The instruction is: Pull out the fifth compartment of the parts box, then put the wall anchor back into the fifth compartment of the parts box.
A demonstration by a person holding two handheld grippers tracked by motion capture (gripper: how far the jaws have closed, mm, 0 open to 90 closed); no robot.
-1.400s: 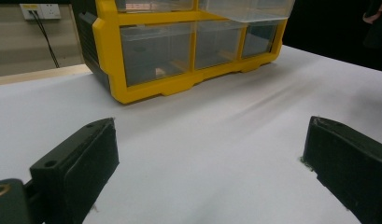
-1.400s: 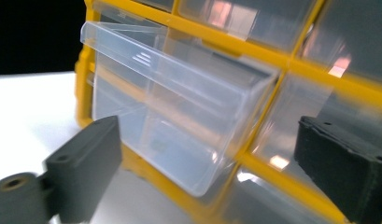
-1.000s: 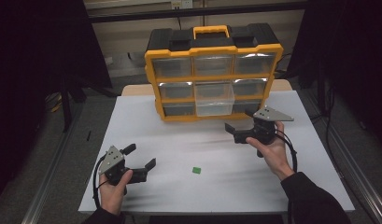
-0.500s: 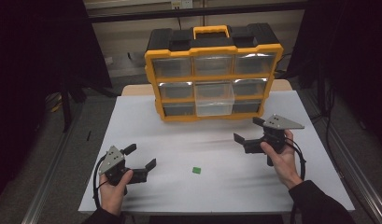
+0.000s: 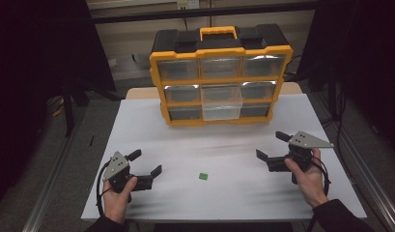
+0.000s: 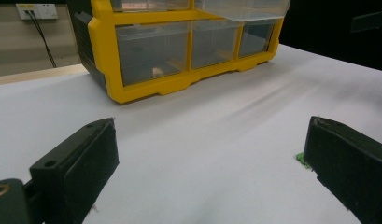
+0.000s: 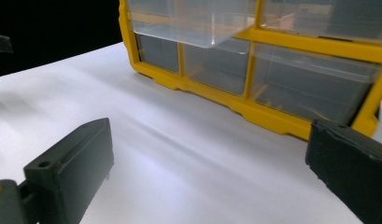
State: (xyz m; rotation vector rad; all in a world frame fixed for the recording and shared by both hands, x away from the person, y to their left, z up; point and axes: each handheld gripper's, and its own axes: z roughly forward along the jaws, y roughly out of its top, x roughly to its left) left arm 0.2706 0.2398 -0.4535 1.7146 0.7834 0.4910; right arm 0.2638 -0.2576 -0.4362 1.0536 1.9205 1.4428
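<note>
Where high view shows green block (image 5: 203,176) whole, left gripper (image 5: 143,166), wide, half hides it.

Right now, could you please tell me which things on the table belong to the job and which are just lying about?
Job:
- open clear drawer in the yellow organizer
- small green piece on the table
- left tongs, open
- right tongs, open

Lying about:
- wall socket
- white table

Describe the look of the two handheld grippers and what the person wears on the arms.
Each handheld unit, the left gripper and the right gripper, has a black body with two blocky black jaws and a grey three-cornered plate on top. A black cable loops from the left one. One jaw face has a small round hole. Dark sleeves cover both forearms.
</note>
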